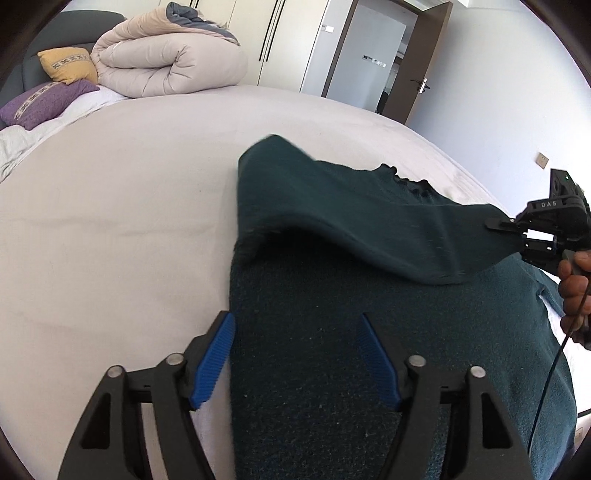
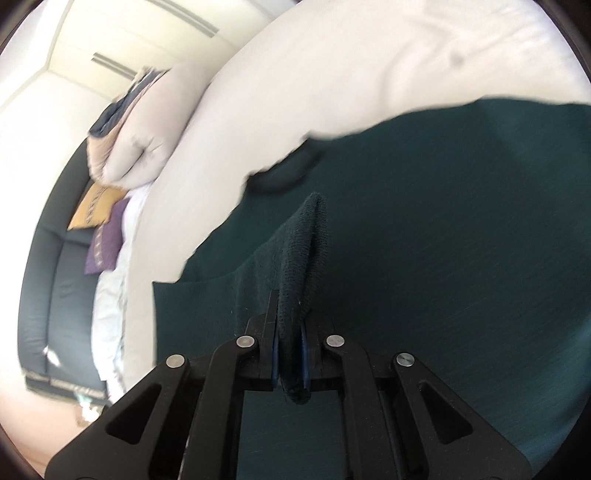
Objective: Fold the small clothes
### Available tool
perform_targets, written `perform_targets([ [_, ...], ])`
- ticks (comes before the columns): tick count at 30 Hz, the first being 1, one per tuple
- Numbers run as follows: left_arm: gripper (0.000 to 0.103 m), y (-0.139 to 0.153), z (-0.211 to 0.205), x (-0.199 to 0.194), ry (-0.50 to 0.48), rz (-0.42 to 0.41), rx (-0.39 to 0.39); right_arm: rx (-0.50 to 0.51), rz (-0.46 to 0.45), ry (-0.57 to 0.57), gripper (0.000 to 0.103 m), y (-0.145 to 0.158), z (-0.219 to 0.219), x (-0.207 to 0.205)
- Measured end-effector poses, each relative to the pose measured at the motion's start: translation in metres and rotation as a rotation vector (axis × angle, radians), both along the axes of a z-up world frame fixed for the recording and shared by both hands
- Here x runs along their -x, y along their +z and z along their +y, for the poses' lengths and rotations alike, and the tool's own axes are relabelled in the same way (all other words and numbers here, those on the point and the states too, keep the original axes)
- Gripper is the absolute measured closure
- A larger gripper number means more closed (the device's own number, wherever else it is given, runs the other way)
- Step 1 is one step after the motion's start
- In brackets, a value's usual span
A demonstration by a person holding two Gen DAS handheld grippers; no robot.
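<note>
Left gripper [image 1: 297, 354]: jaws spread wide, nothing between the blue pads [image 1: 214, 360]. It hovers low over the near end of the dark green garment [image 1: 332, 369], left pad over the garment's left edge where it meets the sheet, right pad over the fabric itself. Can't tell if the tips touch the cloth.

Right gripper [image 2: 290, 354]: jaws clamped tight on a bunched fold of the same garment [image 2: 443, 258]; the pinched ridge of knit stands up between the fingers and runs forward from them. In the left wrist view that gripper [image 1: 517, 225] sits at the far right, holding one edge of the garment lifted off the lower layer, so the raised flap arcs over the flat part. A hand [image 1: 576, 291] grips its handle, a thin cable hanging down beside it.

Garment lies on the bed [image 1: 110, 221], pale sheet, roughly centre-right in the left view, ribbed collar-like edge visible at the far side of the raised flap.

Further out: rolled beige duvet [image 1: 170, 62] at the head of the bed, yellow cushion [image 1: 68, 64] and purple cushion [image 1: 44, 101] beside it, against a dark headboard [image 1: 74, 29]. White wardrobe doors [image 1: 288, 40] and an open brown door [image 1: 428, 62] behind. Right view is motion-blurred.
</note>
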State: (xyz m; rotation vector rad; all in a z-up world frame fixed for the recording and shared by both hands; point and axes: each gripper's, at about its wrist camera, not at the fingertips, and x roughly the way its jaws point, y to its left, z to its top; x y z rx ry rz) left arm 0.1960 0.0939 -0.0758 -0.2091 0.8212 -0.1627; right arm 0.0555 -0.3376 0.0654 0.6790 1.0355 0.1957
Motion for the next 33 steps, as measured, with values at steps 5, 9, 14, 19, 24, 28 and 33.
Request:
perform_targets([
  [5,0.03,-0.003,-0.003,-0.002,0.0,0.012,-0.022,0.029,0.027,-0.041,0.096,-0.007,-0.003,-0.026],
  [9,0.028,-0.005,-0.002,-0.003,0.0,0.01,-0.023,0.041,0.042,-0.052,0.096,-0.012,-0.012,-0.044],
  [14,0.028,-0.006,0.001,-0.003,0.002,0.003,-0.01,0.043,0.038,-0.052,0.096,-0.018,-0.012,-0.07],
  [19,0.028,-0.007,0.004,-0.003,0.005,0.003,0.014,0.073,0.029,-0.035,0.096,-0.013,-0.015,-0.071],
  [24,0.027,-0.008,0.002,-0.003,0.002,0.005,0.007,0.087,0.046,-0.027,0.096,-0.029,-0.032,-0.058],
  [28,0.025,-0.008,0.001,-0.004,-0.003,0.005,0.003,0.091,0.026,-0.042,0.095,-0.029,-0.026,-0.067],
  [33,0.024,-0.009,0.0,-0.004,-0.006,0.006,-0.001,0.05,0.038,-0.064,0.095,-0.037,-0.031,-0.06],
])
